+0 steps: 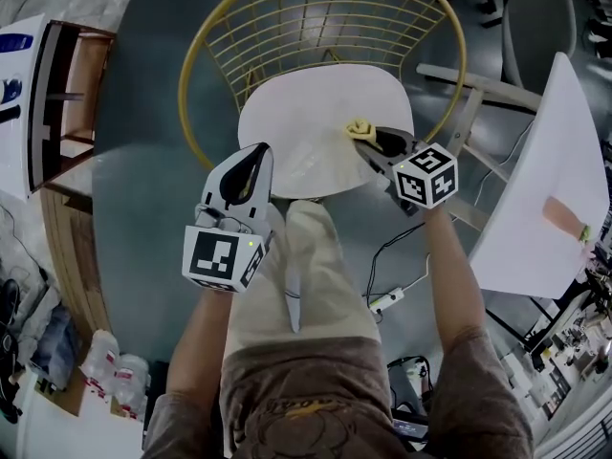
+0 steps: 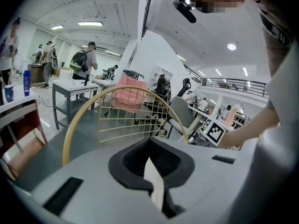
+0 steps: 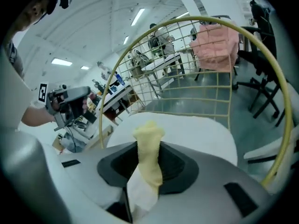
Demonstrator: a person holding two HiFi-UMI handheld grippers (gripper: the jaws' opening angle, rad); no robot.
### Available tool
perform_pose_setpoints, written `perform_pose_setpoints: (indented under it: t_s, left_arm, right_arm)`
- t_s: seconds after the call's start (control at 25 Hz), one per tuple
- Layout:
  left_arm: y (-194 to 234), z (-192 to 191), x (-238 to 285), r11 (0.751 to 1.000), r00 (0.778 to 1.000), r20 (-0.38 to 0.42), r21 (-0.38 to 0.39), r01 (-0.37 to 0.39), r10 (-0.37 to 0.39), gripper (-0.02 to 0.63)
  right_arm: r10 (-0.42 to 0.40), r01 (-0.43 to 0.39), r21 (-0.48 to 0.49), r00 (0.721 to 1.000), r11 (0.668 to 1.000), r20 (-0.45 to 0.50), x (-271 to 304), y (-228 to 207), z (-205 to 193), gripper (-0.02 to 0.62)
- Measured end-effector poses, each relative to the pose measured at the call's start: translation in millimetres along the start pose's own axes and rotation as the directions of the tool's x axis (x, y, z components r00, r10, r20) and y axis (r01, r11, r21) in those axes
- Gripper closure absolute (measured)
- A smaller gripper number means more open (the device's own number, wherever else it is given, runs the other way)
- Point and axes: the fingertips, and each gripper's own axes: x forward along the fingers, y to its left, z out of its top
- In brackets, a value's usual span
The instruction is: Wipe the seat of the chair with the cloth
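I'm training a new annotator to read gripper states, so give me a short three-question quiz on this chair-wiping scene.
1. Multiple choice: what holds the yellow cloth? A the right gripper; B the left gripper; C neither.
2. True or false: the left gripper's jaws stand wide apart.
3. Fill in: the chair has a white seat and a ____-coloured wire back.

Key: 1 A. 2 False, they are together with nothing between them. 3 Gold.

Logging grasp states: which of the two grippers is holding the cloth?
The right gripper: a yellow cloth is pinched in its jaws; the left gripper is shut and holds nothing.
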Motion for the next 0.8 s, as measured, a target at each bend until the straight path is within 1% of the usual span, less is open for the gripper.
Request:
perform_pose_setpoints:
  t_s: [0.12,0.36,0.56,0.8]
  left_arm:
    - [1.2,-2.0,1.0,1.000,1.000,-0.005,-0.004,0.008,-0.008,0.597]
    - [-8.0,-5.2,11.5,1.000,1.000,-0.020,-0.001,0.023,-0.023,0.597]
    - [-15.5,-5.4,22.9,0.999,0.999,-0.028,0.004,0.035,-0.035,0.597]
    - [-20.0,-5.2,30.6,0.999,0.998,-0.036,0.010,0.046,-0.046,0.597]
  right_arm:
    - [-0.058,0.057,-0.062,0.998,0.996,-0.022,-0.4,-30.3,21.1,0.462]
    - [-0.156,0.142,-0.182,0.985,0.973,-0.067,5.4,-83.3,55.0,0.462]
    - [-0.214,0.168,-0.293,0.968,0.941,-0.131,25.0,-103.5,61.0,0.462]
    - [-0.296,0.226,-0.332,0.939,0.916,-0.175,46.6,-122.9,58.1,0.462]
